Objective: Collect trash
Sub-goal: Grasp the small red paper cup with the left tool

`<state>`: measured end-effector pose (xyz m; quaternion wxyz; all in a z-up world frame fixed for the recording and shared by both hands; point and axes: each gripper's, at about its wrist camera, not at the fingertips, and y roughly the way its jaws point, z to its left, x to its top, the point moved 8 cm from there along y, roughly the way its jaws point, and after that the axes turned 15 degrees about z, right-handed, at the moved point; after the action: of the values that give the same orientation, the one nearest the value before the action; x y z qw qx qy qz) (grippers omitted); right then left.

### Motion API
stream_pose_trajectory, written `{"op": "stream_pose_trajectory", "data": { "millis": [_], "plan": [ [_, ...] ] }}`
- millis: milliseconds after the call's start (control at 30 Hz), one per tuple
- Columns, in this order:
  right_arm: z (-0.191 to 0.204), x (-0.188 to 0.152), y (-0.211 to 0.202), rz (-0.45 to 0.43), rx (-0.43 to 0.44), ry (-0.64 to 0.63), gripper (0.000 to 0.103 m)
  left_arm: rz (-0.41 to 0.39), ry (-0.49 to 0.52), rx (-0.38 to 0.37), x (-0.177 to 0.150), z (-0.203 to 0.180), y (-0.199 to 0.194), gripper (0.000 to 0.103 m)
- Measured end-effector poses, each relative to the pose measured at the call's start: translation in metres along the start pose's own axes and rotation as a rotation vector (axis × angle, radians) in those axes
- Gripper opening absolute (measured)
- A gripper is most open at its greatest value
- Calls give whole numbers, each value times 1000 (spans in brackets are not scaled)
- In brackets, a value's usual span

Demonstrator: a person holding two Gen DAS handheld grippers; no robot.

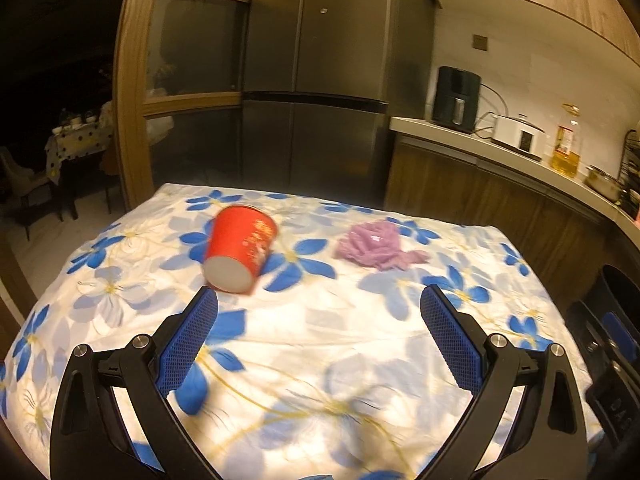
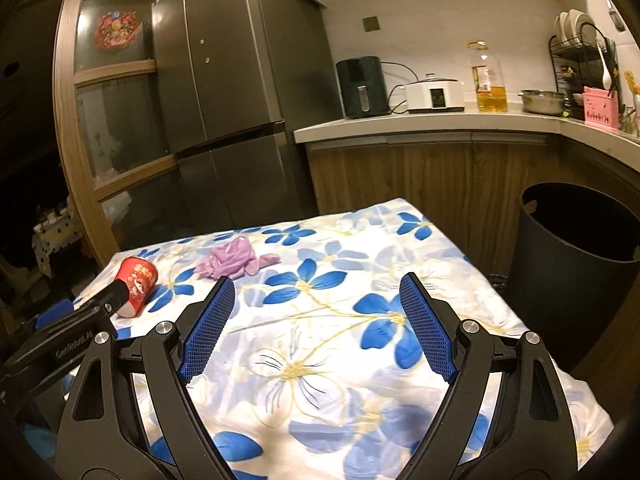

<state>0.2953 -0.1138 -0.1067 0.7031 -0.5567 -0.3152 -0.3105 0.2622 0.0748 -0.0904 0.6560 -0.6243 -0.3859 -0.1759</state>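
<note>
Approach step: both tools wide open and empty, left tool (image 1: 319,300) lined up just short of the tipped red cup (image 1: 240,249) on the tabletop (image 1: 360,340), right tool (image 2: 316,288) short of the purple wrapper (image 2: 234,260); next, close in, grip, carry to black bin (image 2: 576,264).

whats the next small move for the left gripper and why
Probably ease the left gripper forward and a bit left to straddle the red cup: its jaws stand open and empty, and the cup lies on its side just ahead of the left finger, nearer than the purple wad.

Home kitchen: fridge (image 2: 240,80), countertop (image 2: 420,126).
</note>
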Motion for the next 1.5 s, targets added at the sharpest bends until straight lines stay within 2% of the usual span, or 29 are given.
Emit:
{"op": "stream_pose_trajectory", "data": {
  "millis": [167,367,600,767,967,1067,1300,1500],
  "plan": [
    [10,4,9,1,14,-6,83,-15,-35,53,20,33,24,97],
    [28,12,20,-4,28,-25,83,35,-110,56,41,60,63,97],
    [53,23,35,-19,52,-59,83,109,-138,63,51,69,101,97],
    [66,29,48,-16,60,-74,83,125,-146,64,57,72,115,97],
    [76,34,63,-6,65,-89,83,174,-163,34,58,74,133,89],
    [80,37,73,5,69,-94,83,201,-167,22,57,75,139,72],
    [92,40,95,28,69,-107,83,199,-176,-24,55,74,141,67],
    [101,45,128,73,58,-113,83,153,-236,-65,53,86,127,64]
  ]
}}
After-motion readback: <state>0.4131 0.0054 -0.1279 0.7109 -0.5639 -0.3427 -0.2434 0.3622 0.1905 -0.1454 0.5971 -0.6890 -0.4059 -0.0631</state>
